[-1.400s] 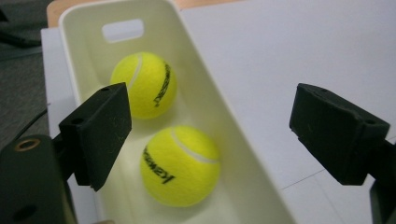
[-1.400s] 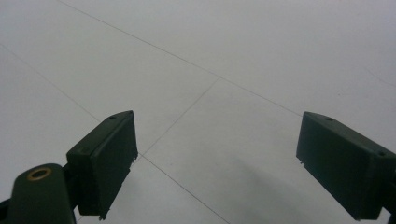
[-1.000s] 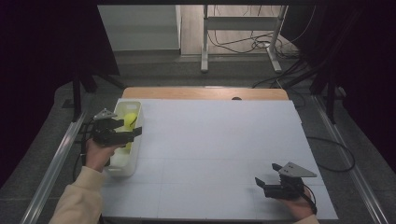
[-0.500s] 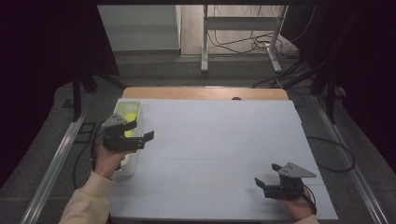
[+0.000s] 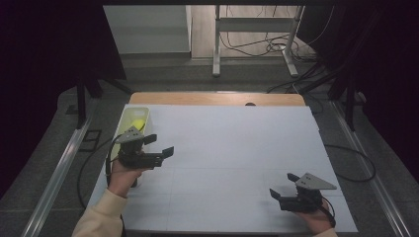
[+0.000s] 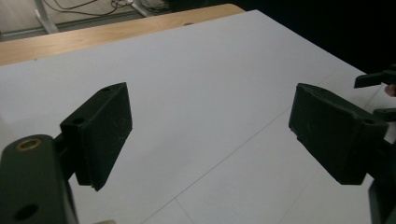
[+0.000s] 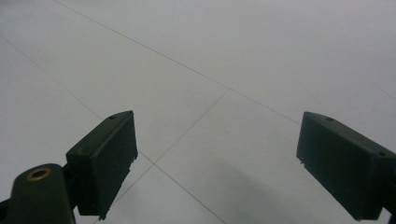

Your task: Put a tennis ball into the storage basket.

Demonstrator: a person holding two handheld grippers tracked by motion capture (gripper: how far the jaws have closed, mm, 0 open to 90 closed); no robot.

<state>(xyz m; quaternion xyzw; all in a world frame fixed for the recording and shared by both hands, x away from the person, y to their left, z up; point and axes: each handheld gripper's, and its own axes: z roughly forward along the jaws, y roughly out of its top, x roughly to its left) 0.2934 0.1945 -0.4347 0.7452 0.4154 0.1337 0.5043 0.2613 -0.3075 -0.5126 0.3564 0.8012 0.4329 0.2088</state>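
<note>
White sheeting (image 5: pixel 237 148) covers most of the table in the high view, with a strip of bare wood (image 5: pixel 212 98) along its far edge and dark floor and cables beyond. At the sheet's left edge sits a pale, shallow bin (image 5: pixel 129 120) holding something yellow (image 5: pixel 138 123); I cannot tell what it is. My left gripper (image 5: pixel 159 144) hangs just in front of that bin, above the sheet, jaws spread and holding nothing. My right gripper (image 5: pixel 282 190) sits low near the front right corner, jaws likewise apart and bare.

From the left gripper view, my two black jaws stand wide apart over the white sheet, faint seam lines running across it, the wooden strip at the top. At the right edge I catch part of my other gripper (image 6: pixel 376 79).

From the right gripper view, the jaws gape wide over plain white sheet (image 7: pixel 224 70) crossed by thin lines, with nothing between them.
</note>
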